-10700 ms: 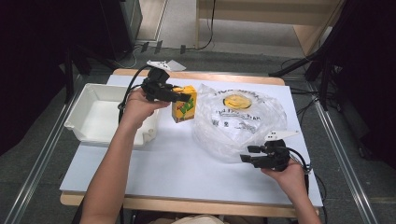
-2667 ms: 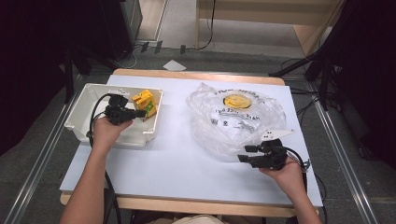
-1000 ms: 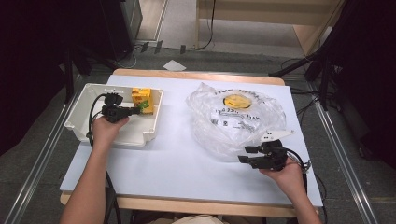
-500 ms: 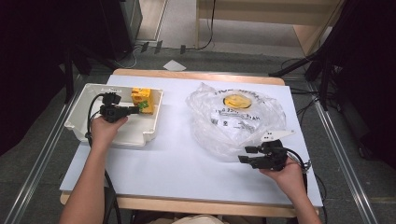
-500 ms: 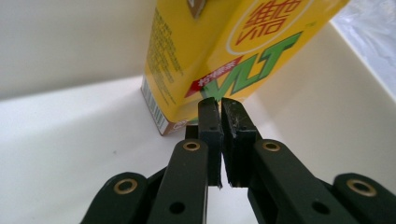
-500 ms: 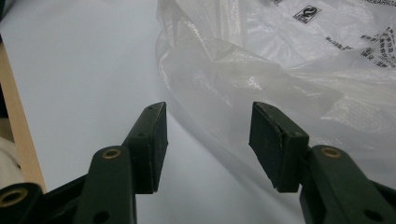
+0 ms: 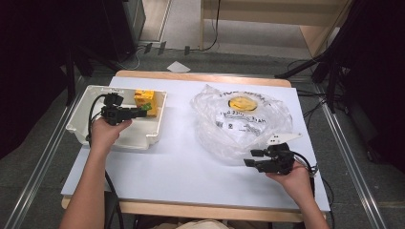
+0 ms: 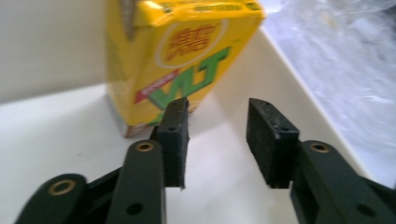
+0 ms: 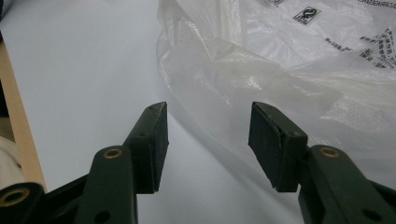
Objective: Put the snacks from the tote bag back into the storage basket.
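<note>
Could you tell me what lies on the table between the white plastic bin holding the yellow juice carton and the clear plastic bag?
Nothing: in the high view, only bare pale tabletop separates the white plastic bin from the clear plastic bag.

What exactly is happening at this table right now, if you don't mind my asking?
A person works with a gripper in each hand. The left gripper sits over the white bin, where the yellow drink carton now stands upright; its jaws have just been opening, with nothing between them, the carton just beyond their tips. The right gripper rests with open jaws at the edge of the clear plastic bag on the table.
</note>
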A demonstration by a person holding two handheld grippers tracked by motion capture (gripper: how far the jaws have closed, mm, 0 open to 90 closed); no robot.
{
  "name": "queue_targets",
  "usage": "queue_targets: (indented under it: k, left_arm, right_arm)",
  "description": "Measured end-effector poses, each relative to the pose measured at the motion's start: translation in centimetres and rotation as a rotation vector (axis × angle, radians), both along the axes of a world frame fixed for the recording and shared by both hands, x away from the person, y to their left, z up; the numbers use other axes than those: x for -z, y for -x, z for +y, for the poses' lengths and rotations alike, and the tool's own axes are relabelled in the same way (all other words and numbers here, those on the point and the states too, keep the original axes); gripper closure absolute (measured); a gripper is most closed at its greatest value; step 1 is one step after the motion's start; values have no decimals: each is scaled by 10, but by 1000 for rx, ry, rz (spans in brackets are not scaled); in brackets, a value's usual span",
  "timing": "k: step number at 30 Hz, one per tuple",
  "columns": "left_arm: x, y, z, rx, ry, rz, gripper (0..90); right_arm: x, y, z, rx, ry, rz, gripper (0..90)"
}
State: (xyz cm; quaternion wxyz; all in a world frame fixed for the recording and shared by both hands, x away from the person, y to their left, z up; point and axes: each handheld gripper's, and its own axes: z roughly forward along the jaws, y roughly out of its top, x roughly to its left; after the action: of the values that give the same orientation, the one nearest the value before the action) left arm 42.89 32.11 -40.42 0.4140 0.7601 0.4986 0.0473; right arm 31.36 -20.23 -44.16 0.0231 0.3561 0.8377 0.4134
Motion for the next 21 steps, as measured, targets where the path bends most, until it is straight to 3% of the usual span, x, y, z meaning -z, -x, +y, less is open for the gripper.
queue_targets:
  k: [9, 21]
  left_arm:
    - [-9, 4, -15, 48, -9, -10, 456]
    - [-22, 14, -37, 108, -36, -38, 434]
  right_arm:
    - [0, -1, 1, -6, -2, 1, 487]
    - [-1, -4, 2, -8, -12, 6, 486]
